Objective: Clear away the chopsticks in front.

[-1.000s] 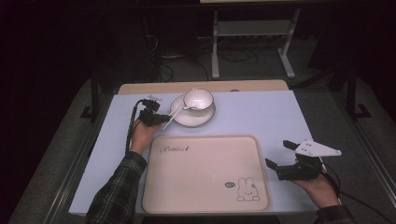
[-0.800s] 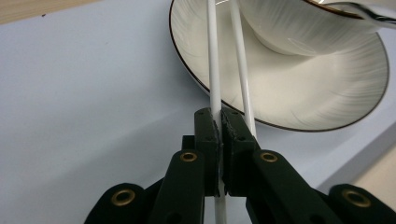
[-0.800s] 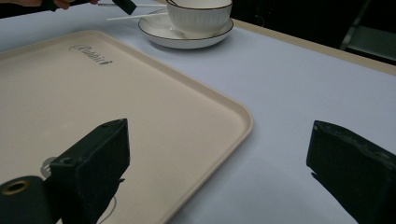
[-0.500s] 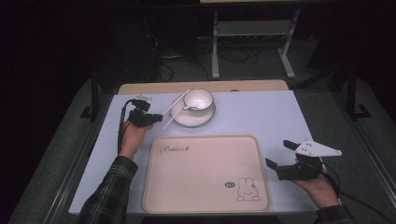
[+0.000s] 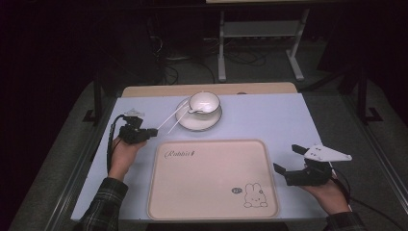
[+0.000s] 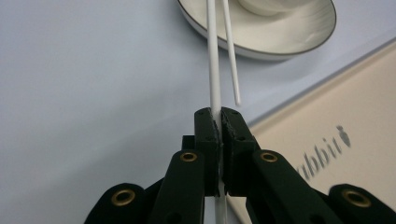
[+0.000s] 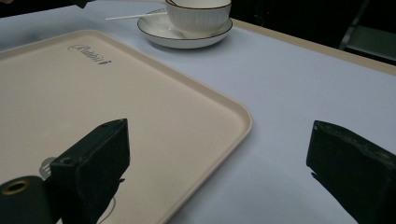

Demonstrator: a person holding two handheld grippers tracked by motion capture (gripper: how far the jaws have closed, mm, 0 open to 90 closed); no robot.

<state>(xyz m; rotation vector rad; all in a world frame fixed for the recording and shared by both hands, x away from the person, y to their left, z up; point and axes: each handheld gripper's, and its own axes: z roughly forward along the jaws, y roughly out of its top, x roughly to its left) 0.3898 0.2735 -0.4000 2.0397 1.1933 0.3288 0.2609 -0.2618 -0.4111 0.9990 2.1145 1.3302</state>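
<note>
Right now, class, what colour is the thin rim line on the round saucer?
Dark brown on the cream saucer, clearest in the left gripper view.

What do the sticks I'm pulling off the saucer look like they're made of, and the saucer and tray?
The white chopsticks: smooth, thin and uniformly white, probably plastic or melamine; one is pinched in the left tool. The saucer: glossy cream with a dark rim line, likely glazed ceramic. The tray: matte beige with printed lettering and a rabbit, most likely moulded plastic.
</note>
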